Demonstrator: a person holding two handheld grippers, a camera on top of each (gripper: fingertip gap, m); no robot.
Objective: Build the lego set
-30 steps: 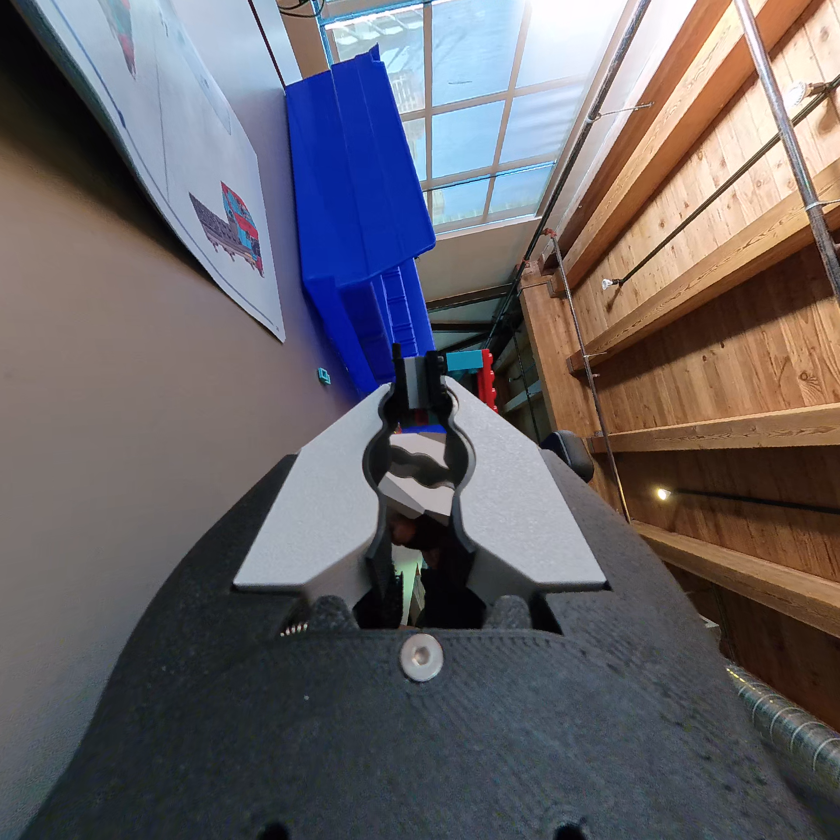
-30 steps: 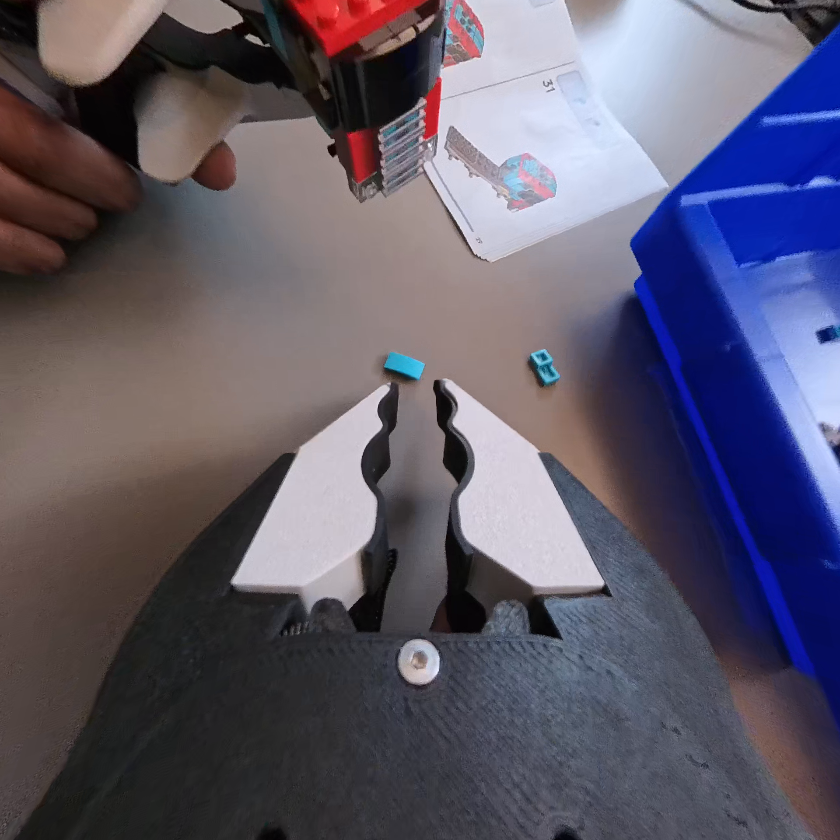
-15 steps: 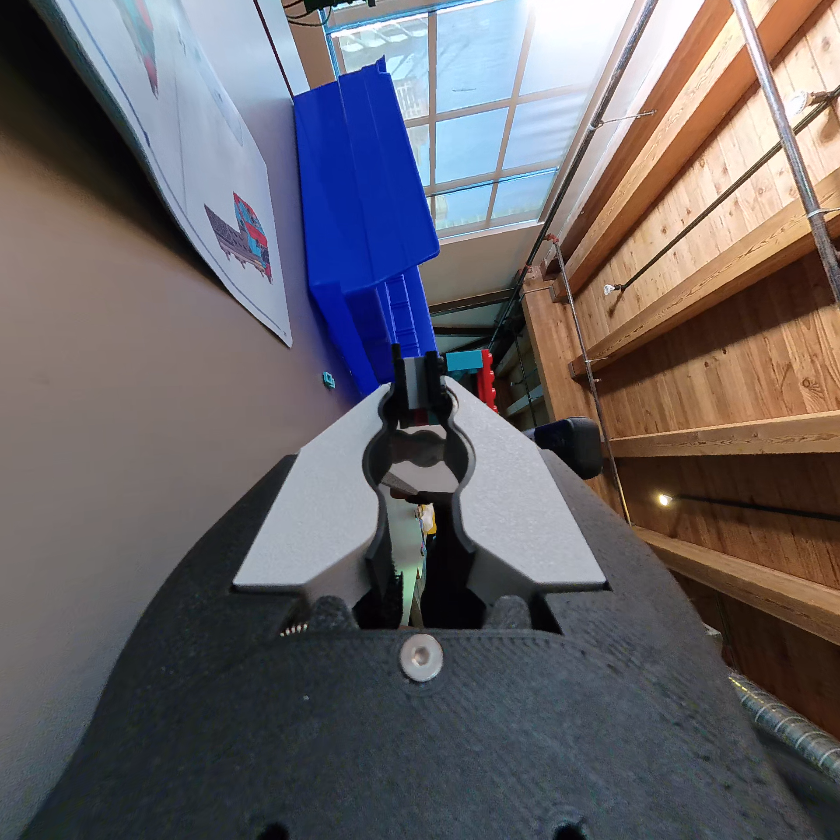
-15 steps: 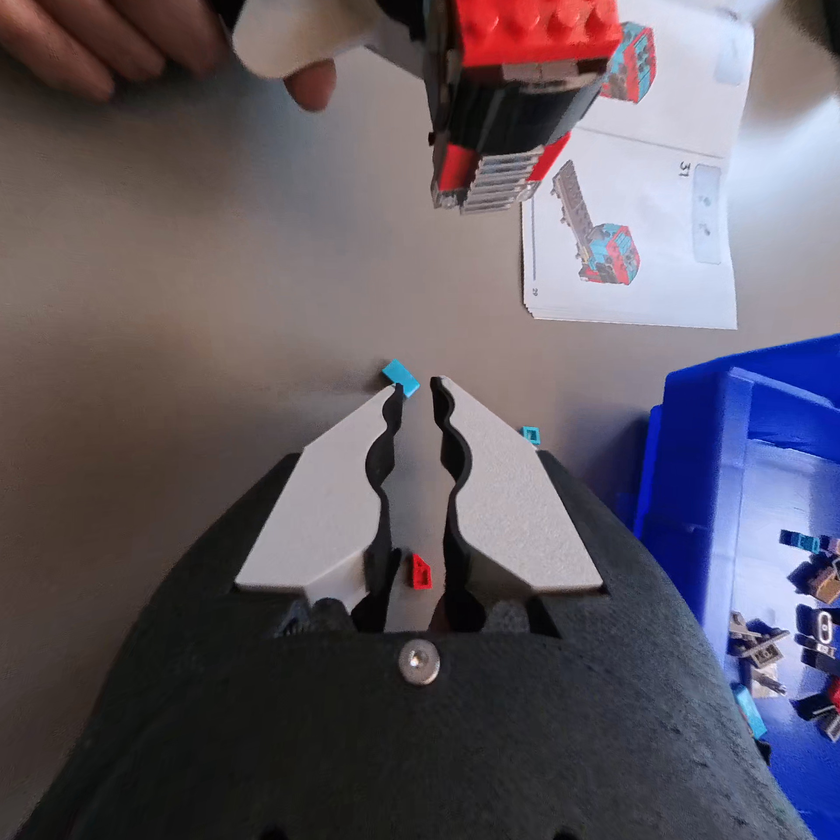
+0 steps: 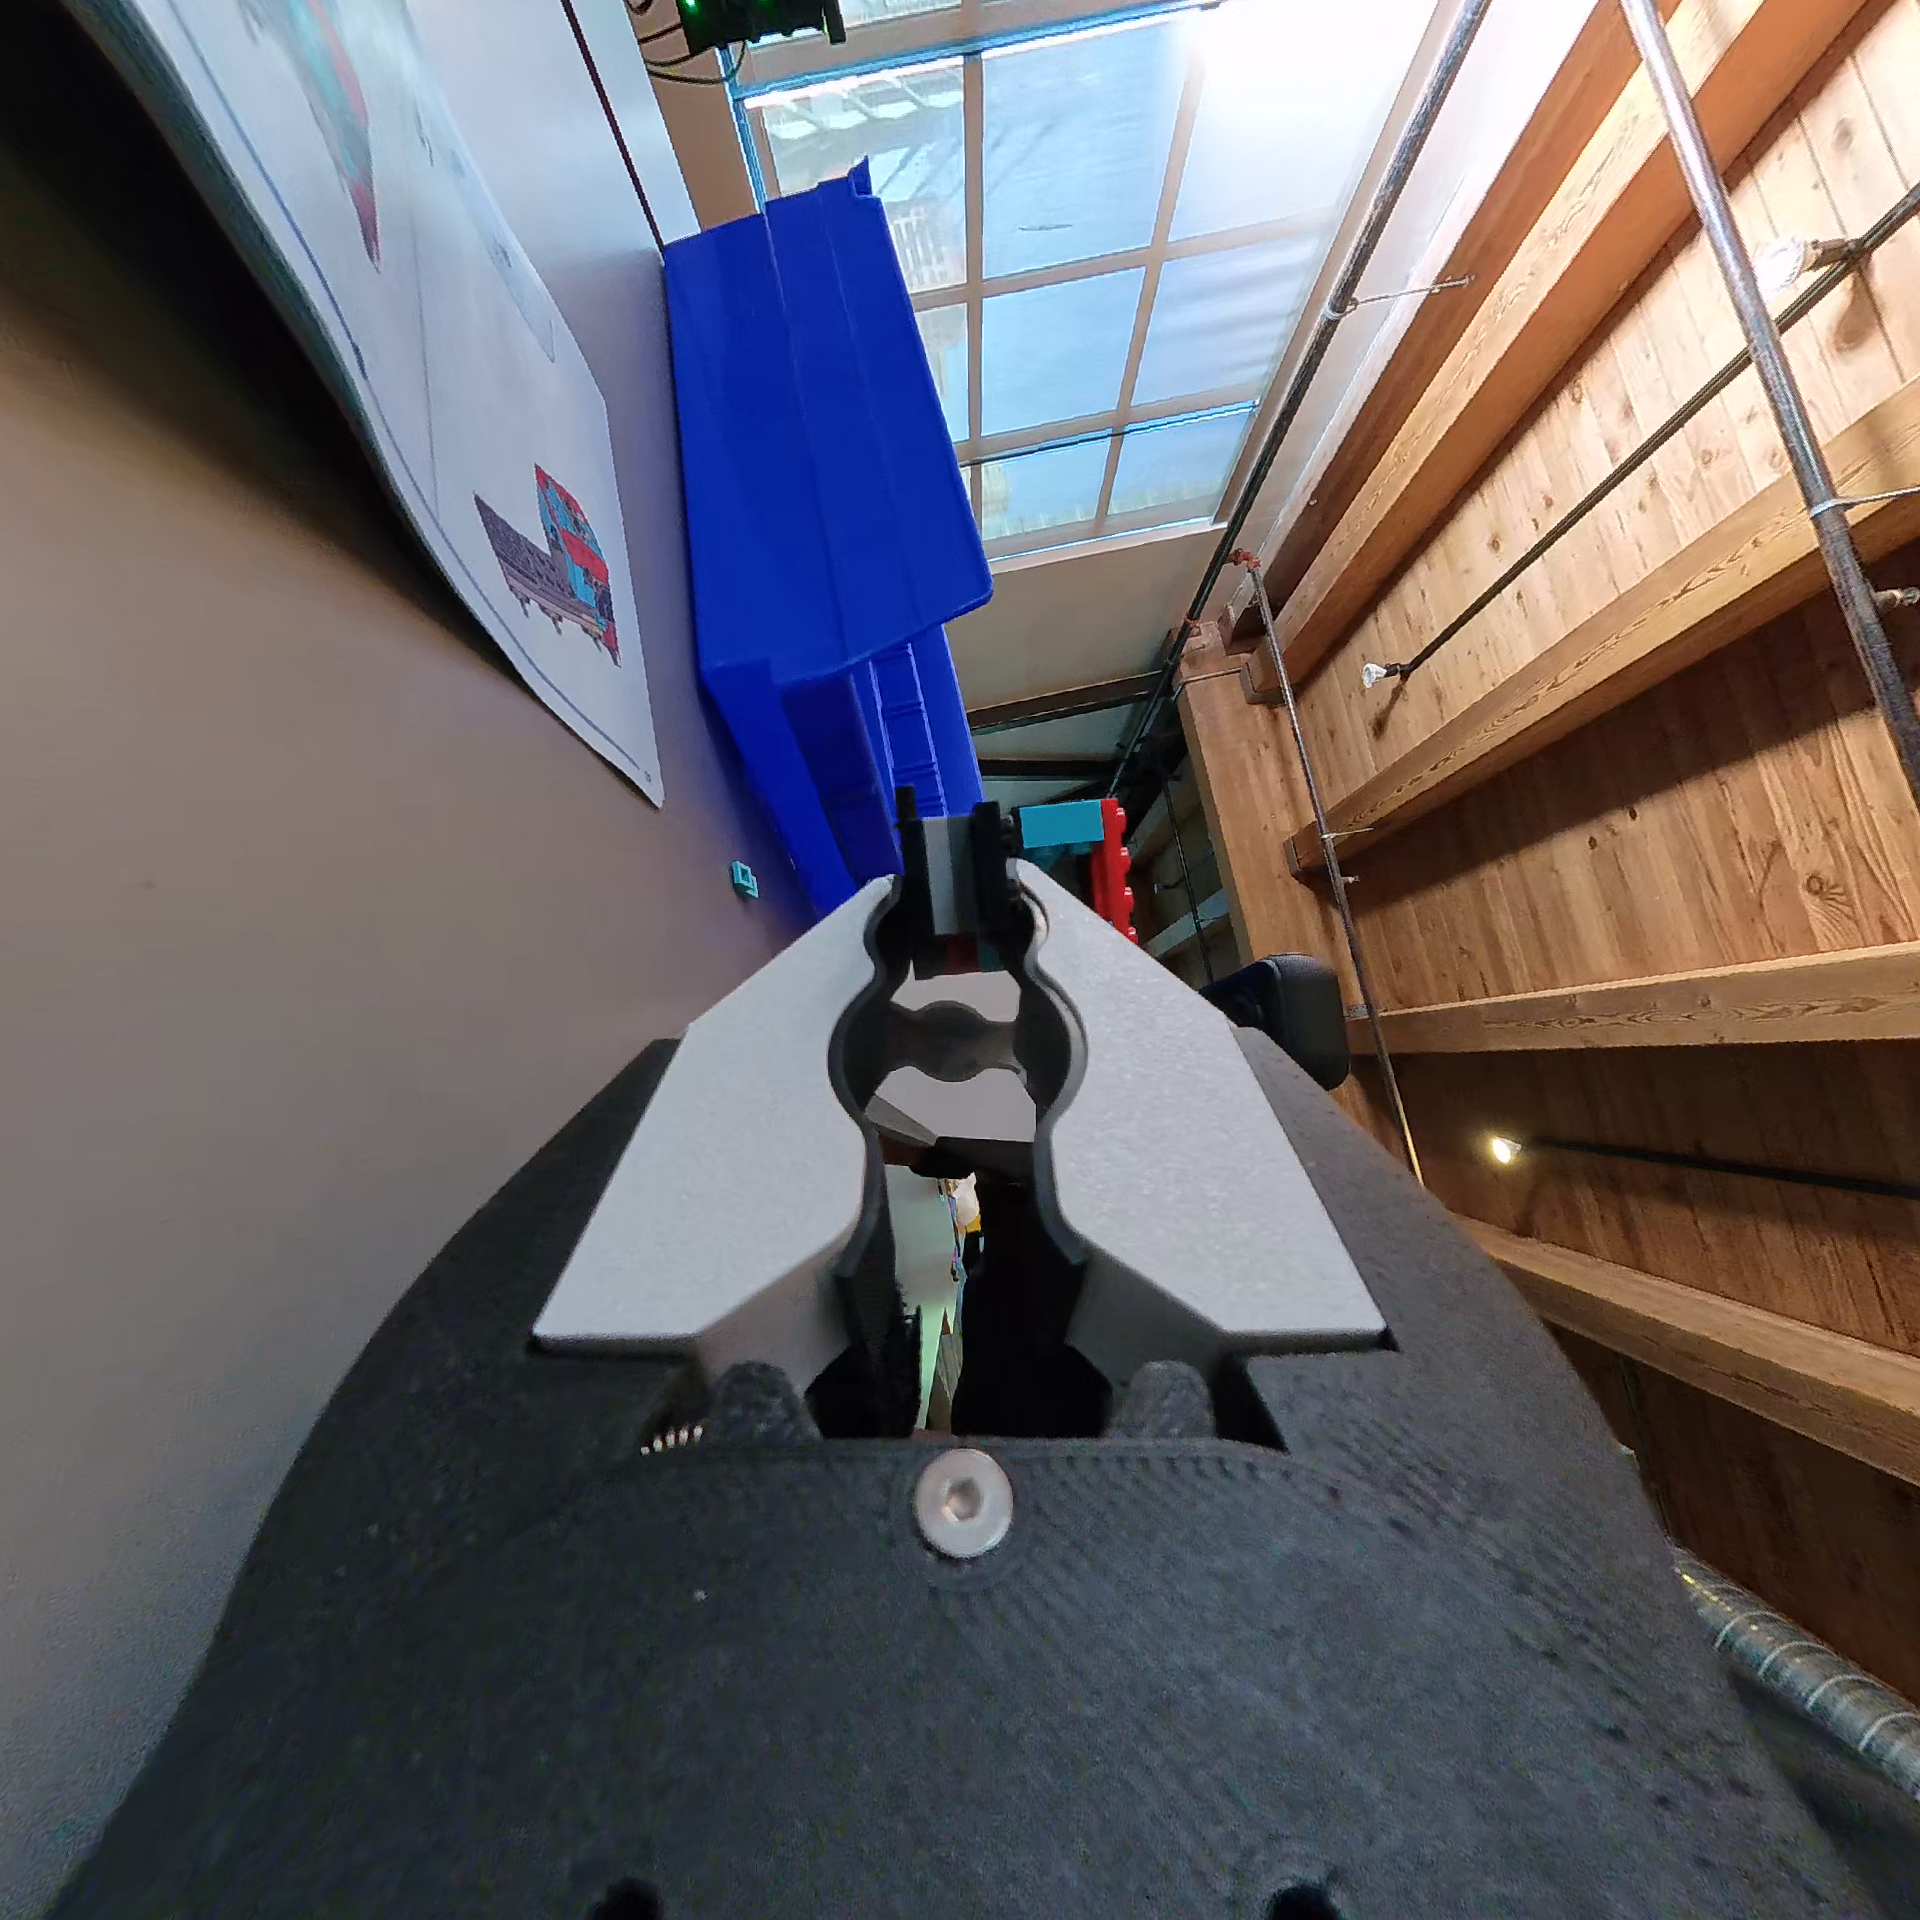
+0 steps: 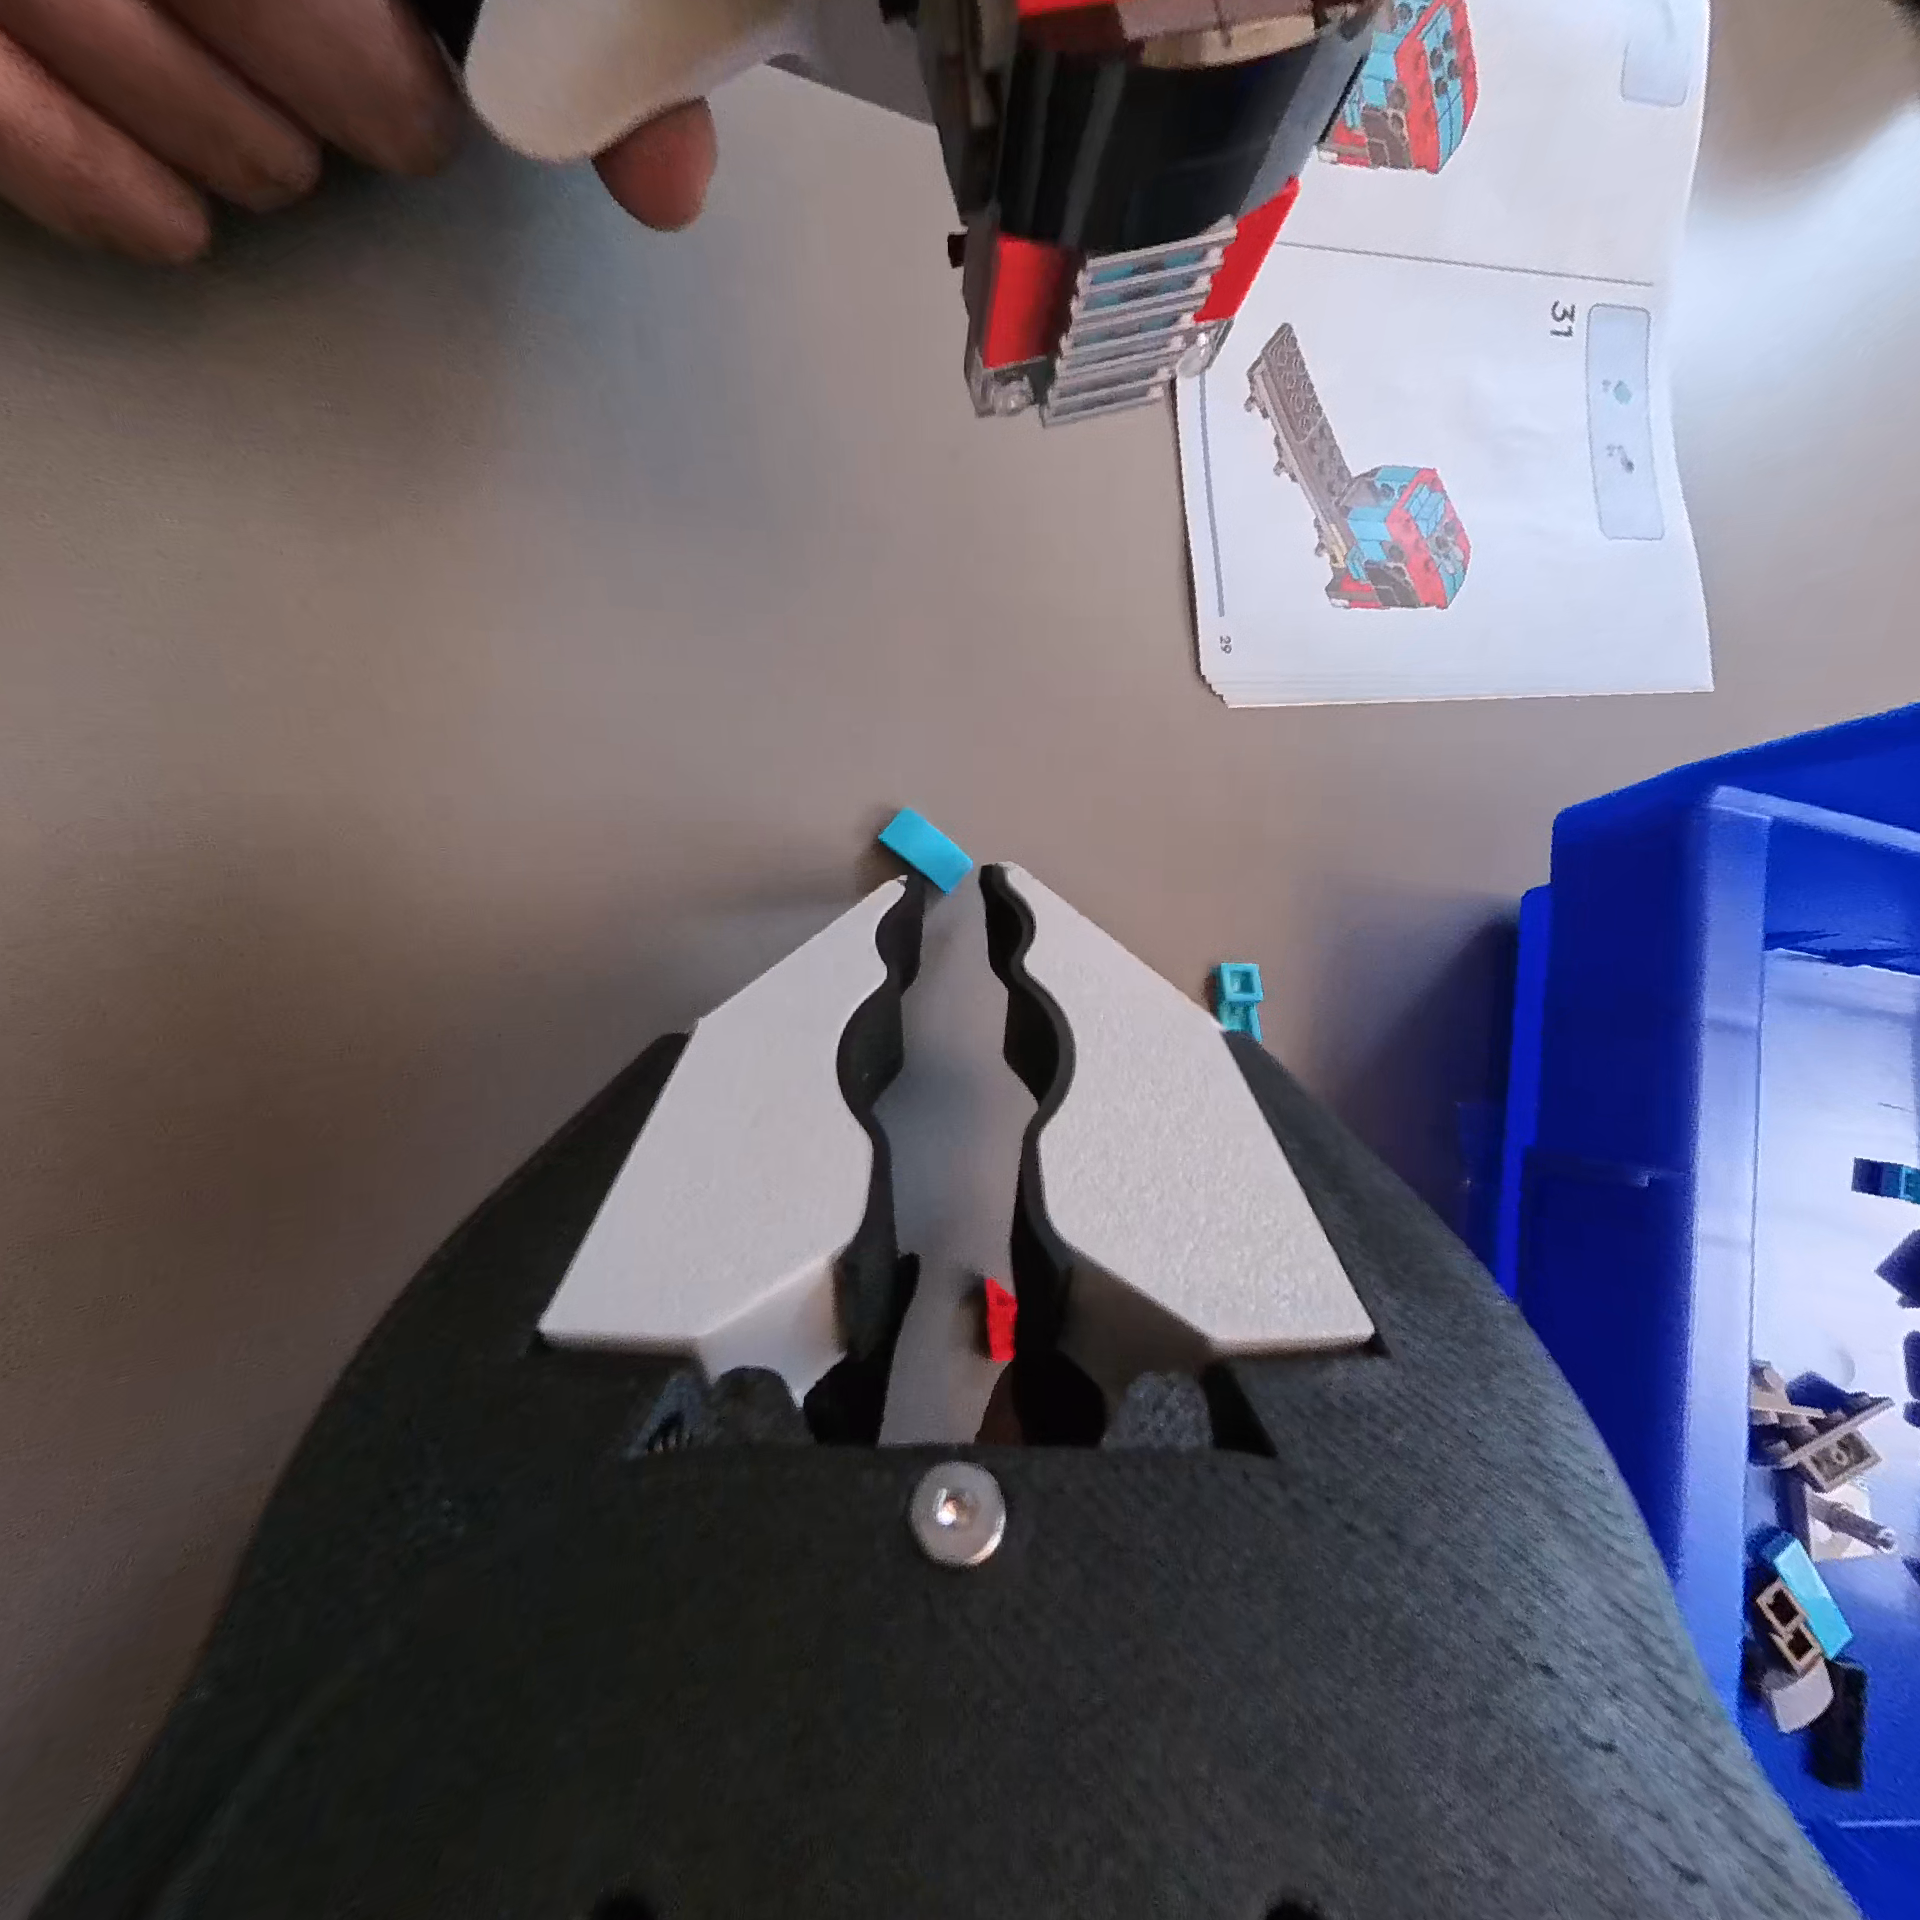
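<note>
Judging by its look, the flat turquoise tile (image 6: pixel 925 850) on the grey table (image 6: pixel 416 675) is light, hard and slick, and so thin that it offers only its short edges to pinch; a grip across those edges seems the one way to lift it without it skidding off. It lies just beyond the tips of the right gripper (image 6: pixel 943 878), nearer the left-hand tip, and the jaws stand a little apart with nothing between them. A second turquoise piece (image 6: pixel 1236 995) sits beside that gripper's right finger, and a small red piece (image 6: pixel 1000 1317) shows down between the fingers on the table. Up above, the left gripper (image 5: pixel 958 883) is clamped on the half-built red and black model (image 6: pixel 1122 208), held clear of the table near the instruction booklet (image 6: pixel 1455 499), with the blue bin (image 6: pixel 1621 1039) of loose parts off to the right
</note>
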